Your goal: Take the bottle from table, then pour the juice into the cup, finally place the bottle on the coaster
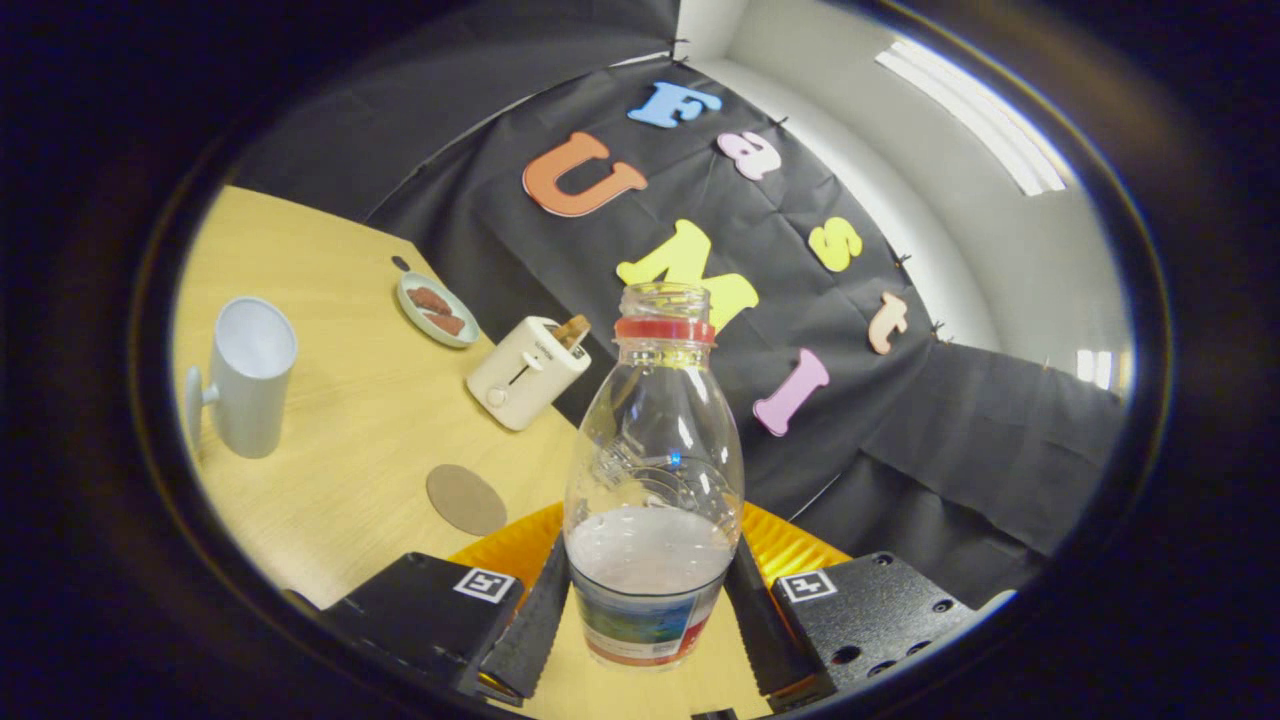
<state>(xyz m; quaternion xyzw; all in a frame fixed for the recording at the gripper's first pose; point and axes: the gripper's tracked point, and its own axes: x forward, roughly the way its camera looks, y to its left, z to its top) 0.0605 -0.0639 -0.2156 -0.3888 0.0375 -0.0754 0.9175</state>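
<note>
A clear plastic bottle (652, 500) with a red neck ring and no cap stands between my fingers, with pale juice filling its lower part. My gripper (648, 610) is shut on the bottle, both fingers pressing its sides near the label. The view is tilted, and the bottle appears lifted above the wooden table (340, 420). A pale grey cup (243, 375) with a handle stands far off to the left of the fingers, its mouth open and its inside looking empty. A round brown coaster (466, 499) lies flat on the table between the cup and the bottle.
A white toaster (527, 372) with a slice of toast in it stands beyond the coaster, near the black cloth wall. A small plate (437, 309) with reddish pieces sits farther back. An orange ribbed dish (520, 545) lies just behind the bottle's base.
</note>
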